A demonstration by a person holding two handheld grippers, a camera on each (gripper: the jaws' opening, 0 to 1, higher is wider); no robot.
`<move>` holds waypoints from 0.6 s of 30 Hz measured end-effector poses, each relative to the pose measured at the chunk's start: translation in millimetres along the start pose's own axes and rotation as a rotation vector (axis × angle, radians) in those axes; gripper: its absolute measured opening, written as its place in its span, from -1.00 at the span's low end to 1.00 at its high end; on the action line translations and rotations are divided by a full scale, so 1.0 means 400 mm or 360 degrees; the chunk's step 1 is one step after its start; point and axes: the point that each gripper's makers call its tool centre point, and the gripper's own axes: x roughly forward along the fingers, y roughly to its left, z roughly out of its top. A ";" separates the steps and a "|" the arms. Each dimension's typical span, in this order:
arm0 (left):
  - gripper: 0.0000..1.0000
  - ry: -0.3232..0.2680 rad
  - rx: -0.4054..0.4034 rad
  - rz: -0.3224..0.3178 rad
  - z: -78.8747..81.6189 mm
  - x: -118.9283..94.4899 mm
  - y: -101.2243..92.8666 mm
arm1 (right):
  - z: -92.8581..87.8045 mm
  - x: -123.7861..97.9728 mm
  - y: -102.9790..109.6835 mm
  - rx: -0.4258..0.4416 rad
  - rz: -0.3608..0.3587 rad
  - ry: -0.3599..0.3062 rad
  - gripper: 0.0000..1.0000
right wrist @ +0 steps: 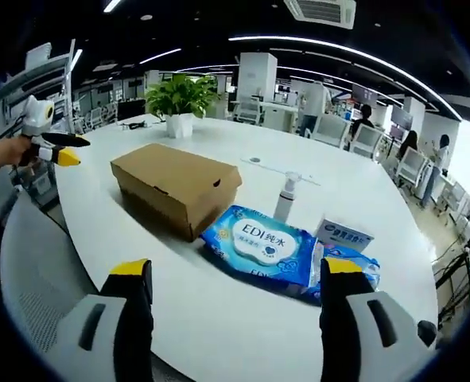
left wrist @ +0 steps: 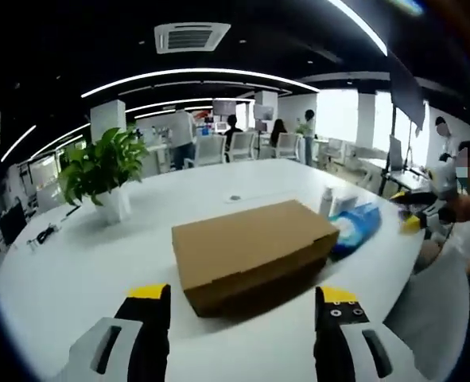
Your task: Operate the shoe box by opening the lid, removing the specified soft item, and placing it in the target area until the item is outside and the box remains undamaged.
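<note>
Meanwhile the shoe box sits lid-down and closed on the white table. Just beside it lies a blue wipes pack. Left gripper and right gripper both gape wide, holding nothing.

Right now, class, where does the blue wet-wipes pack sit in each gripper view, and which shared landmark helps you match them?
Left gripper view: blue wet-wipes pack right of centre, beyond the closed cardboard shoe box.
Right gripper view: pack low centre, beside the box.
Shared landmark: potted plant.
</note>
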 end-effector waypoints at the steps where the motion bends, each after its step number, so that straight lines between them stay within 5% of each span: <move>1: 0.53 -0.0003 -0.0003 -0.0007 0.002 -0.002 -0.004 | -0.001 -0.007 -0.003 0.0003 -0.0005 -0.0003 0.71; 10: 0.75 -0.0011 0.0004 -0.0012 -0.022 -0.028 -0.005 | -0.013 -0.059 -0.030 0.0069 -0.0043 -0.0053 0.92; 18: 0.98 -0.0020 0.0038 -0.0037 -0.041 -0.034 -0.026 | -0.034 -0.076 -0.029 0.0097 -0.0076 -0.0020 0.92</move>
